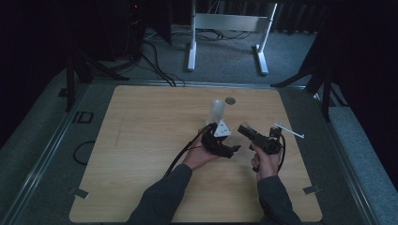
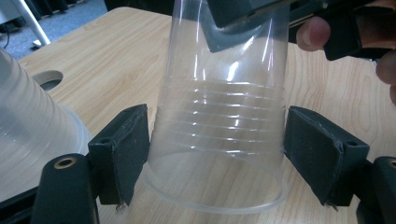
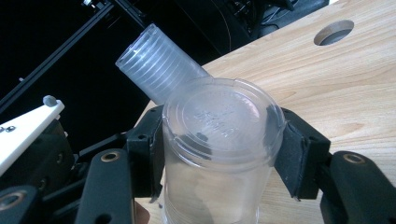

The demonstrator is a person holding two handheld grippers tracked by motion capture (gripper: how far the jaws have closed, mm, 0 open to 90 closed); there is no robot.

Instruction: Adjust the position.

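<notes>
One camera hangs above the person's side, looking forward and down over the pale wooden table. Two ride the grippers, close up along their jaws, both sharing the clear ribbed plastic cup.

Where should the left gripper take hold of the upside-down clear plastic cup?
On the ribbed band of the upside-down clear plastic cup, one pad on each side, coming in level. The wall flares toward the rim on the table, so a hold there resists slipping upward.
</notes>
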